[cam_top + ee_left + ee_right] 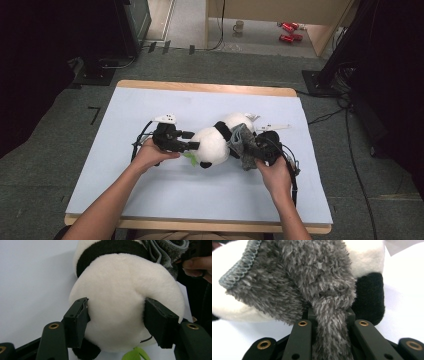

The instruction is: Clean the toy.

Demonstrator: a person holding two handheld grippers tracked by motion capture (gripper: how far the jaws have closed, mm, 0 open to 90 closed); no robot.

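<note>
Gripping the plush panda (pixel 212 145) by its white head, the left gripper (pixel 192 141) has its jaws apart, pads against the fur. The right gripper (pixel 252 150) is clamped on a grey fuzzy cloth (pixel 242 142). The panda lies mid-table (pixel 150 190), its length running toward the far right.

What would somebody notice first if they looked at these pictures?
The plush panda lying in the middle of the pale blue table. The left gripper has its jaws on either side of the panda's white head, and the right gripper pinches a fuzzy grey cloth draped over the panda's body.
</note>
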